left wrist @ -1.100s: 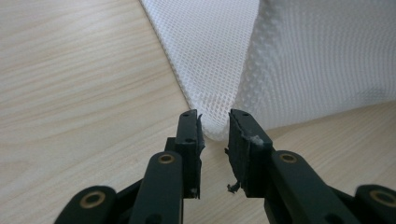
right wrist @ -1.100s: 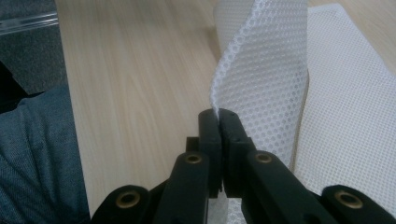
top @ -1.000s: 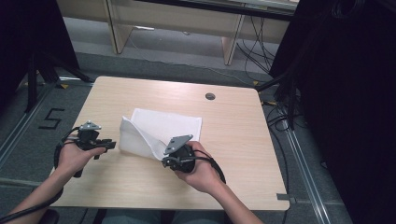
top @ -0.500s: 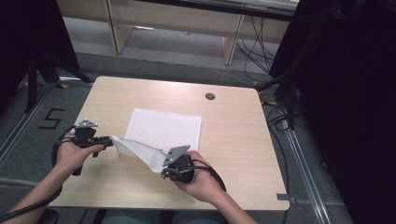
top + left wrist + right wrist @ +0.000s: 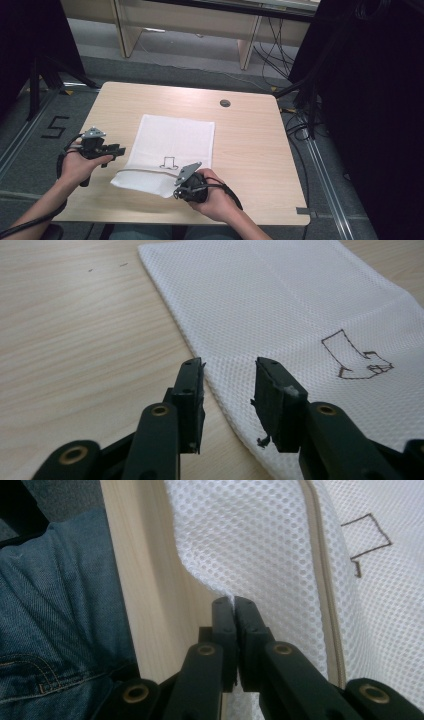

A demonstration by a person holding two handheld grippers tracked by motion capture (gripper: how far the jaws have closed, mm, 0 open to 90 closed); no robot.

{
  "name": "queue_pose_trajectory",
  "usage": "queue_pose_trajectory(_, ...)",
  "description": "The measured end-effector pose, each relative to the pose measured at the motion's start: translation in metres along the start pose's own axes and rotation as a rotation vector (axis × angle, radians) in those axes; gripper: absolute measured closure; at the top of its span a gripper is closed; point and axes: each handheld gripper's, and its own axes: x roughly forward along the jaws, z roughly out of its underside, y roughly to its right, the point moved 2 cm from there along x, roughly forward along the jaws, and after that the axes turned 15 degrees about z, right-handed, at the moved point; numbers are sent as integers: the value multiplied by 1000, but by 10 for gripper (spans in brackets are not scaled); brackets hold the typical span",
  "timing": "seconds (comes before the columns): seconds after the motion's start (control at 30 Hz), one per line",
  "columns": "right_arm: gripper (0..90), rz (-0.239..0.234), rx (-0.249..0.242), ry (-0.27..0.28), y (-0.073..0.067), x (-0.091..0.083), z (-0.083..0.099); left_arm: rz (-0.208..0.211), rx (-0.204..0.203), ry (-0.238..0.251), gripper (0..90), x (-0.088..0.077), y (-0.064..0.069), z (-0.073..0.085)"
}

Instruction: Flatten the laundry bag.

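Partly, right tongs [image 5: 234,604] hide the pinched white mesh cloth [image 5: 260,545] edge.

Parted fingers [image 5: 272,400], white cloth [image 5: 300,315] (mesh), table [image 5: 75,340]

Black tools [image 5: 235,605] w/ brass screws, blue jeans [image 5: 55,610].

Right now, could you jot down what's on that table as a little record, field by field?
surface: wooden table
main item: white mesh cloth lying mostly flat, near edge folded over
marking: small black outline drawing on the cloth
left gripper: open, jaws have just been opening, nothing pinched, at the cloth's left edge
right gripper: shut on the cloth's near edge
other: small dark round cap near the table's far edge
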Motion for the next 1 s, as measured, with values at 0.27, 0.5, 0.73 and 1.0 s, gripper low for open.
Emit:
queue_pose_trajectory(0.27, 892, -20, 6, -16, -1, 6, 5, 9, 31, 20, 597, 4, 8, -2)
queue_pose_trajectory(0.5, 890, -27, 34, -55, -3, 12, 8, 102, 86, -21, 581, 16, 27, 2)
queue_pose_trajectory(0.73, 887, 0, 57, -88, 2, 17, 14, 182, 148, -52, 561, 26, 50, 2)
queue_pose_trajectory(1.0, 879, 27, 93, -146, 5, 19, 20, 218, 170, -110, 557, 44, 60, 7)
